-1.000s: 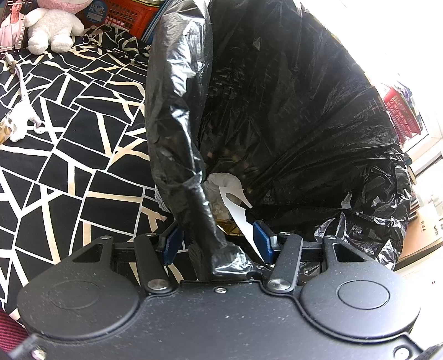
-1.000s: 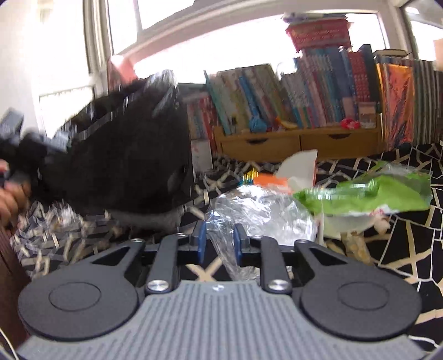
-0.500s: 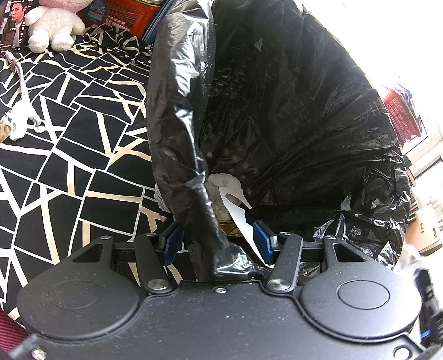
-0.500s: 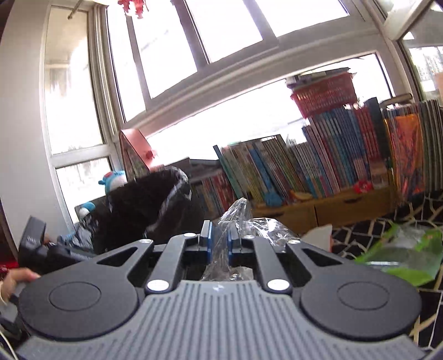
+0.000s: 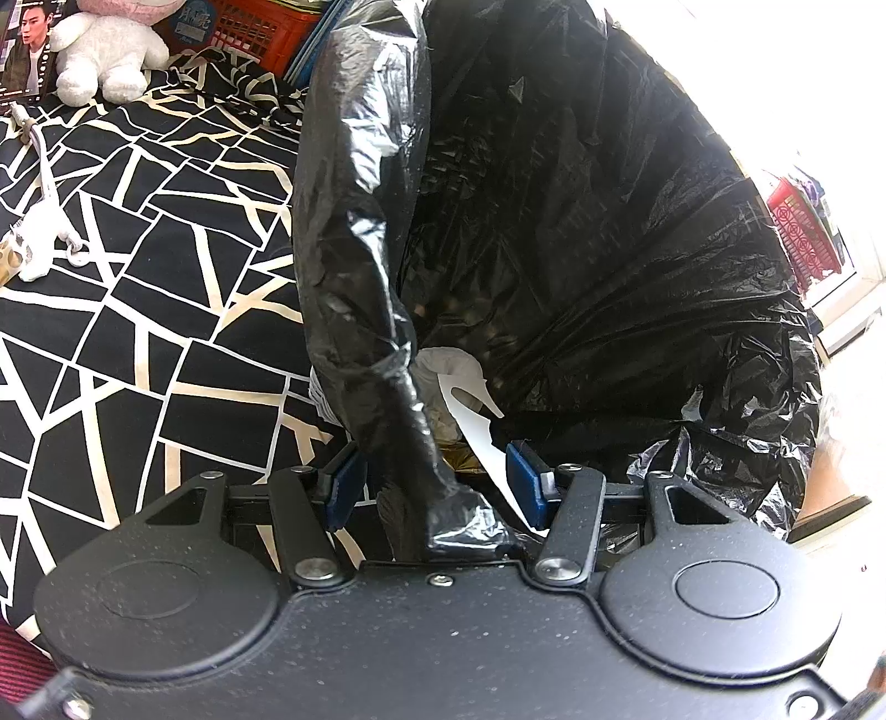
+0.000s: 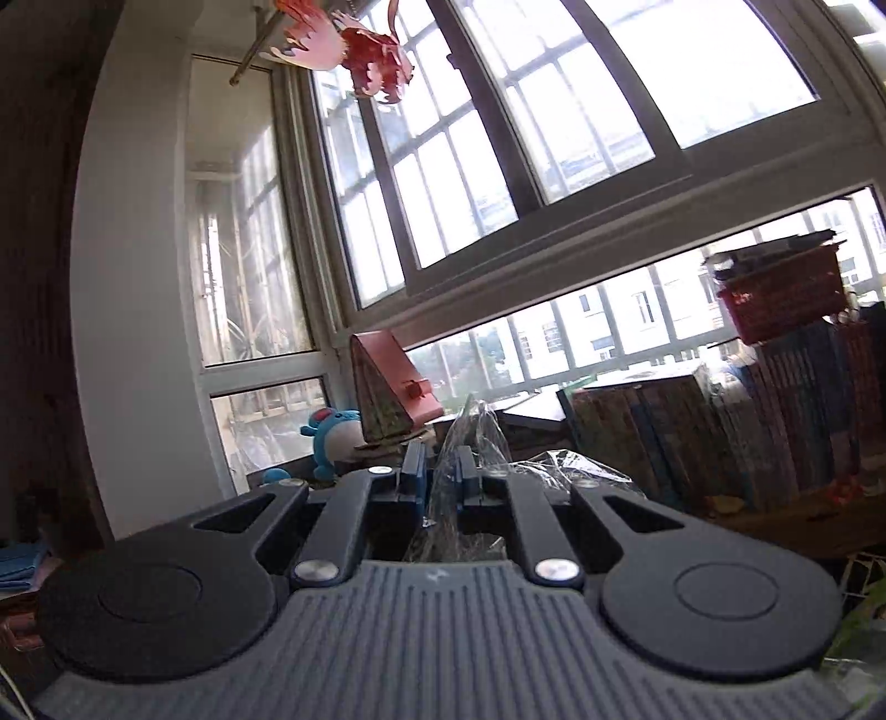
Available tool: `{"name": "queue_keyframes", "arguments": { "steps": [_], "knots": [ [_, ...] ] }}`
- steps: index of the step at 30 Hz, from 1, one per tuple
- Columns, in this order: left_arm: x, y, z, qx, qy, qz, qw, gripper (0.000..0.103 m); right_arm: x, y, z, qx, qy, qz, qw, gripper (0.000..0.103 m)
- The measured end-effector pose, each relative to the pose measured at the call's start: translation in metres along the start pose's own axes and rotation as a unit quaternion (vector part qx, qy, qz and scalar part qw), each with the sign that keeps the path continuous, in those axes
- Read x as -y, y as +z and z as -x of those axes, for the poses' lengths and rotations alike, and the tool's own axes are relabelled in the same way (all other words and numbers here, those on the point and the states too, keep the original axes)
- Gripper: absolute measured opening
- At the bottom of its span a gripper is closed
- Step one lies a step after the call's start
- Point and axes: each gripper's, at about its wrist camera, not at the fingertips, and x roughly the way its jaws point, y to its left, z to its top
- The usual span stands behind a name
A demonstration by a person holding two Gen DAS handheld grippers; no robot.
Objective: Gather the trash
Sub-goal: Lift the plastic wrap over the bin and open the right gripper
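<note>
In the left wrist view a large black trash bag (image 5: 581, 249) stands open on the bed. My left gripper (image 5: 434, 476) is shut on its bunched rim, which runs down between the blue pads (image 5: 523, 484). Crumpled white tissue (image 5: 448, 365) and a white paper strip (image 5: 476, 432) lie inside the bag near the pads. In the right wrist view my right gripper (image 6: 441, 459) is shut on a crumpled clear plastic wrapper (image 6: 482, 437), held up in the air and pointing level toward the windows. The bag is out of that view.
A black-and-white patterned bedspread (image 5: 138, 277) lies left of the bag, with a white cable (image 5: 44, 232), a white plush toy (image 5: 105, 50) and a red crate (image 5: 243, 22) behind. Rows of books (image 6: 775, 421), a red basket (image 6: 786, 299) and a blue plush (image 6: 332, 437) line the window sill.
My right gripper closed tighter on the clear plastic wrapper and lifted it off the bed; its view swung up from the bedspread to the windows. The left gripper and the bag stayed still.
</note>
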Motion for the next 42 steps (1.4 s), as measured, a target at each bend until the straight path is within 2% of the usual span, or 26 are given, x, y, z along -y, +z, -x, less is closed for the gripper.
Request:
{"name": "queue_keyframes", "arguments": {
  "steps": [9, 14, 20, 26, 35, 40, 41, 42],
  "knots": [
    [0.000, 0.000, 0.000, 0.001, 0.000, -0.001, 1.0000, 0.052, -0.050, 0.020, -0.047, 0.014, 0.106, 0.001, 0.994, 0.014],
    [-0.001, 0.000, 0.000, 0.001, -0.002, -0.001, 1.0000, 0.052, -0.069, 0.002, -0.075, -0.020, 0.138, 0.002, 0.990, 0.014],
    [-0.001, 0.000, 0.000, 0.001, -0.003, 0.000, 1.0000, 0.052, -0.063, -0.040, -0.111, -0.101, 0.126, -0.013, 0.987, 0.014],
    [-0.003, 0.000, 0.000, 0.002, -0.006, 0.002, 1.0000, 0.053, -0.053, -0.066, -0.133, -0.166, 0.108, -0.042, 0.979, 0.014],
    [-0.003, 0.000, 0.000, 0.003, -0.006, 0.003, 1.0000, 0.053, -0.043, -0.084, -0.153, -0.235, 0.069, -0.071, 0.967, 0.015],
    [-0.004, 0.000, 0.000, 0.003, -0.006, 0.003, 1.0000, 0.053, -0.042, -0.091, -0.159, -0.260, 0.049, -0.073, 0.962, 0.019],
    [-0.004, 0.000, 0.000, 0.003, -0.007, 0.003, 1.0000, 0.053, -0.042, -0.091, -0.161, -0.264, 0.045, -0.072, 0.961, 0.021],
    [-0.004, 0.000, 0.000, 0.003, -0.007, 0.003, 1.0000, 0.053, -0.042, -0.092, -0.161, -0.266, 0.044, -0.072, 0.960, 0.039]
  ]
}}
